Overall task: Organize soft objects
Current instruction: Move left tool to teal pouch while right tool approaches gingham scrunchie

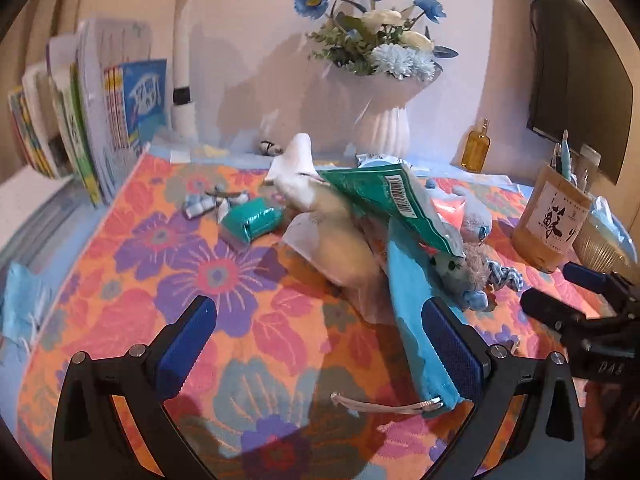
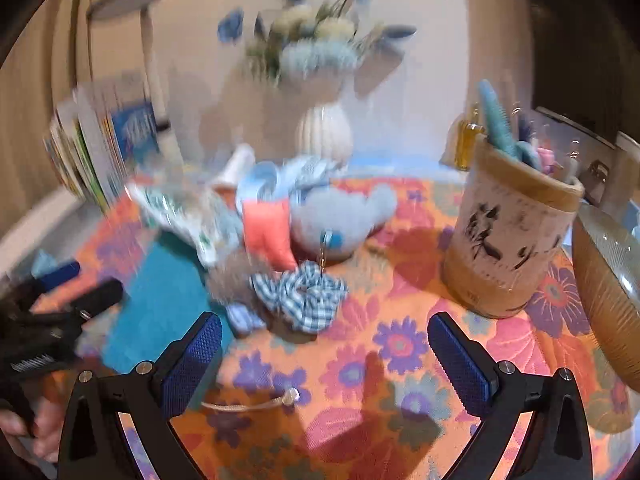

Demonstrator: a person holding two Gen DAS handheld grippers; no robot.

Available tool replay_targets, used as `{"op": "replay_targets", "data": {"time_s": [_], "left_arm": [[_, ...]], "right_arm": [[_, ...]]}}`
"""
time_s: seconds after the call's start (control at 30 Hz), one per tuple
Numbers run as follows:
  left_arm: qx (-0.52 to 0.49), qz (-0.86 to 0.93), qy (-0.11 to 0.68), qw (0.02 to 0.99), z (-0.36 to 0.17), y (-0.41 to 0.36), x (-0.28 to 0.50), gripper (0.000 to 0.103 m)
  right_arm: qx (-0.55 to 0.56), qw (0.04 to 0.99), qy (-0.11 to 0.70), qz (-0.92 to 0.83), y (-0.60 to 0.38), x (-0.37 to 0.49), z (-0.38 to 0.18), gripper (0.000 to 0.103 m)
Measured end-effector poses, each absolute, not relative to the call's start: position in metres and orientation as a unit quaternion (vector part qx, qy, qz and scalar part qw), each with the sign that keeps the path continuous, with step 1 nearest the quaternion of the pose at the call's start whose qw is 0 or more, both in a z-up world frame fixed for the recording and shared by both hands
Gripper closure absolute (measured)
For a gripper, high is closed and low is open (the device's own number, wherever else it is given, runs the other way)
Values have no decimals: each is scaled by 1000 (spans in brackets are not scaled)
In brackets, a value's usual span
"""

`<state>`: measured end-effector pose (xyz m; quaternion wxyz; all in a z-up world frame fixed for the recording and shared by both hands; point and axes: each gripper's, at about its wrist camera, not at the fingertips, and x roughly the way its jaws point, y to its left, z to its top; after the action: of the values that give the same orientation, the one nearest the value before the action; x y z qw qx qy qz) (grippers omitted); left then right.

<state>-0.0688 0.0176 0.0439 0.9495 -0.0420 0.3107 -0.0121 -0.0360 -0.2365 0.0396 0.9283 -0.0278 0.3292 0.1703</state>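
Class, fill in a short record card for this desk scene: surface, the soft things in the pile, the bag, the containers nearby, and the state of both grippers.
surface: floral cloth over the desk
soft pile: white plush, pale blue plush, gingham scrunchie, coral pouch
bag: blue drawstring bag, lying flat, cord end toward the camera
on top of the pile: green packet
containers: bamboo pen holder, white vase of flowers
left gripper: open, empty
right gripper: open, empty, view blurred
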Motion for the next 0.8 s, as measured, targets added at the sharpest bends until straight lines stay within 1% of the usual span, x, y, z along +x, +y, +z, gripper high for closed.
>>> {"op": "replay_targets", "data": {"time_s": [0.17,0.37,0.47,0.8], "left_arm": [[-28,4,303,952,46,12,-70,1],[69,21,289,955,44,-23,-75,1],[89,19,285,954,43,-30,-77,1],[10,1,303,953,43,-8,-74,1]], "right_arm": [[-32,930,322,174,-234,-41,42,0],[-14,930,323,175,-241,-40,43,0],[-10,932,325,162,-239,-42,43,0],[0,929,332,165,-244,-39,42,0]]}}
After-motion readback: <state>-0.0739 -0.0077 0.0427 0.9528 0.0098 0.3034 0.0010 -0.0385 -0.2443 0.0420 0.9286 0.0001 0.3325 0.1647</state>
